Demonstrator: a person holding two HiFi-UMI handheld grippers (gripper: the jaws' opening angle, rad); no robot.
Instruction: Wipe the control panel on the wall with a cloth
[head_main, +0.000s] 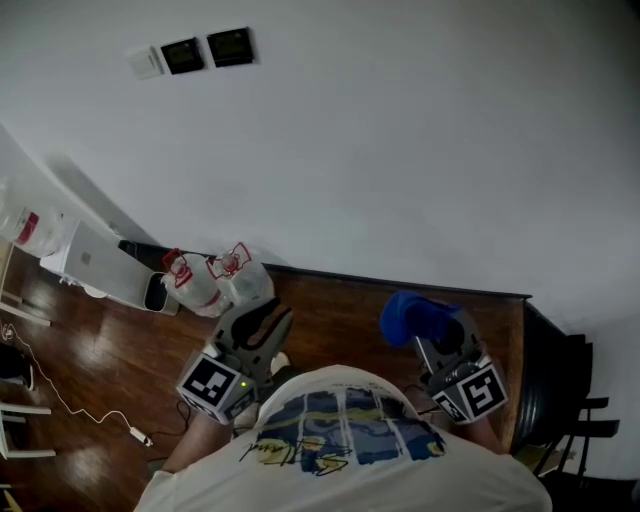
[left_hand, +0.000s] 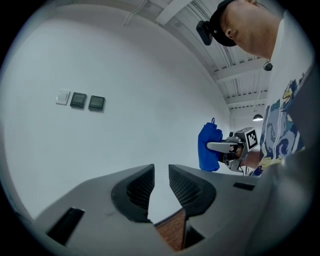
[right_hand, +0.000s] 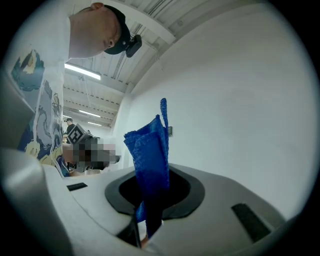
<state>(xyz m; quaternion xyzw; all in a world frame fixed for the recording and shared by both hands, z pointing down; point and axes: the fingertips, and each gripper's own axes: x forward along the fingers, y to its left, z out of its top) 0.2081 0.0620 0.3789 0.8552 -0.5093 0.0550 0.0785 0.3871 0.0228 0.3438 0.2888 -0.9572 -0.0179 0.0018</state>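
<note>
The control panel (head_main: 207, 51), two dark square plates beside a white switch (head_main: 147, 62), sits high on the white wall at the upper left. It also shows far off in the left gripper view as the control panel (left_hand: 87, 101). My right gripper (head_main: 440, 325) is shut on a folded blue cloth (head_main: 410, 318), which stands upright out of the gripper (right_hand: 155, 175) as the cloth (right_hand: 150, 150). My left gripper (head_main: 265, 318) holds nothing. In its own view the left gripper (left_hand: 161, 167) shows a narrow gap with the wall behind. Both grippers are held low, near my chest.
White plastic bags with red print (head_main: 215, 278) and a white appliance (head_main: 100, 265) lie at the foot of the wall on the left. A cable with a plug (head_main: 135, 435) trails over the wooden floor. Dark furniture (head_main: 560, 390) stands at the right.
</note>
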